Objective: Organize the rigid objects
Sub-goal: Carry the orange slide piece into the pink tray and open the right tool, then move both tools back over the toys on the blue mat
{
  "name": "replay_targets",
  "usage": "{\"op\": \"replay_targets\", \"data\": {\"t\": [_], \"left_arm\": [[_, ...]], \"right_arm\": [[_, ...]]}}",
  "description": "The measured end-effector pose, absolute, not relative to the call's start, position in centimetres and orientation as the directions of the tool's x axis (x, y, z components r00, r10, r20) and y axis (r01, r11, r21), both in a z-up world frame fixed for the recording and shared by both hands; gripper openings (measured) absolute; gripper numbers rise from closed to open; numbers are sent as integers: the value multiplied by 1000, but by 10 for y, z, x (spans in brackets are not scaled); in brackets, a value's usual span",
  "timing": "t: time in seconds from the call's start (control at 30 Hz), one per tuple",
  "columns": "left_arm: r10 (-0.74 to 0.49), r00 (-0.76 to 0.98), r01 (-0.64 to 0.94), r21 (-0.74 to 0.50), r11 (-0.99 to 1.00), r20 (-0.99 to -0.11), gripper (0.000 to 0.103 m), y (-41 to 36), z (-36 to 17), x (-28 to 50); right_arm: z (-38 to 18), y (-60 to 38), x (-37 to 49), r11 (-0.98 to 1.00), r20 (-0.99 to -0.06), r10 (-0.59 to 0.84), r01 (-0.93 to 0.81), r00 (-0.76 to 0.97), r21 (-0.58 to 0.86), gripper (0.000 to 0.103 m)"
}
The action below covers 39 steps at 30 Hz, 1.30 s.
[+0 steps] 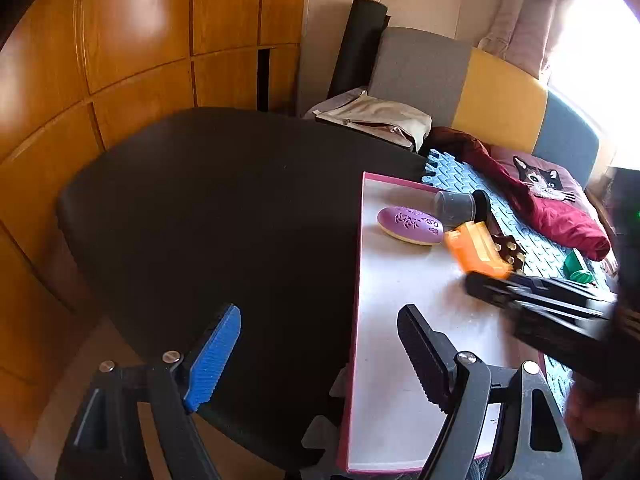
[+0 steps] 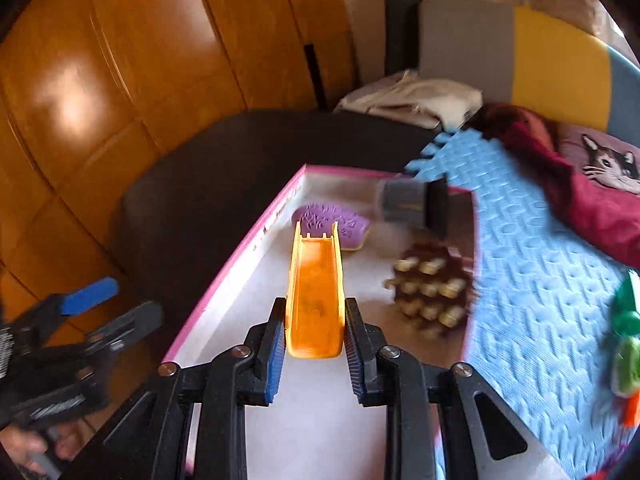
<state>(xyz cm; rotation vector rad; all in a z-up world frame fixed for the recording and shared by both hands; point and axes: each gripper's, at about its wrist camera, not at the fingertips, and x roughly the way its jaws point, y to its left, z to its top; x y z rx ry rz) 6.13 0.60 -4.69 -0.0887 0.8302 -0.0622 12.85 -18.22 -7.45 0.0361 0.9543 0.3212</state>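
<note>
Orange plastic piece [image 2: 316, 300], long and channel-shaped, sits clamped near its rear end between my right gripper [image 2: 315, 344] jaws, its far end jutting out above the pink-rimmed tray [image 2: 224, 276]. I judge the risk is a swing or slip: held at 1 end only, it could pivot and knock the purple oval [image 2: 352, 224] or the brown pegged block [image 2: 430, 292] just ahead. My left gripper [image 1: 316, 356] jaws stand wide, holding nothing, beside the tray.
</note>
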Motion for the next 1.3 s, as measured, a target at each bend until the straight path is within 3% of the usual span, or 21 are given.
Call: {"op": "replay_targets", "data": {"t": [0.17, 0.43, 0.83, 1.3], "left_arm": [[-92, 663, 18, -108, 994, -743, 81, 8, -51, 63], [-91, 664, 31, -93, 995, -743, 82, 3, -53, 62], [-86, 694, 48, -73, 996, -715, 82, -6, -37, 57], [-121, 721, 137, -31, 990, -682, 82, -36, -17, 42]], "right_arm": [[-106, -186, 147, 967, -844, 229, -209, 485, 142, 27], [-101, -195, 140, 966, -840, 246, -198, 484, 169, 38], [-66, -206, 94, 968, -772, 232, -216, 592, 125, 51], [-28, -280, 44, 993, -699, 121, -92, 705, 79, 52]]}}
